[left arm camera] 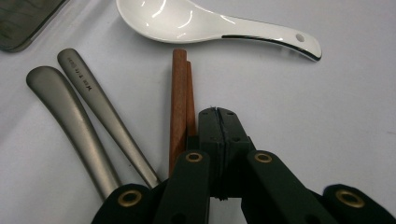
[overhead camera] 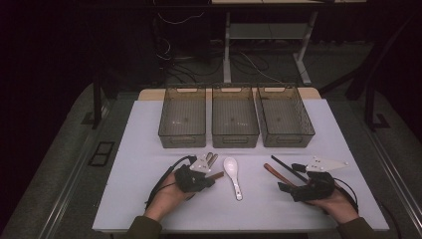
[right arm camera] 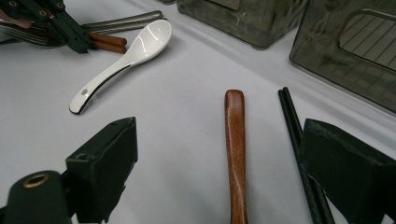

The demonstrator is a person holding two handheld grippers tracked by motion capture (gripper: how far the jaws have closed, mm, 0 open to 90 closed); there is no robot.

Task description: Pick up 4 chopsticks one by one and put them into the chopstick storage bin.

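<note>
- Now the left gripper rests on the table with jaws pressed together, just right of the brown chopsticks, holding nothing.
- Right gripper has jaws spread wide around the wooden handle; black chopsticks lie just right of it.
- White spoon lies between the grippers.

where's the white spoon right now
In the high view the white spoon lies mid-table between the two grippers, in front of the middle bin.
</note>
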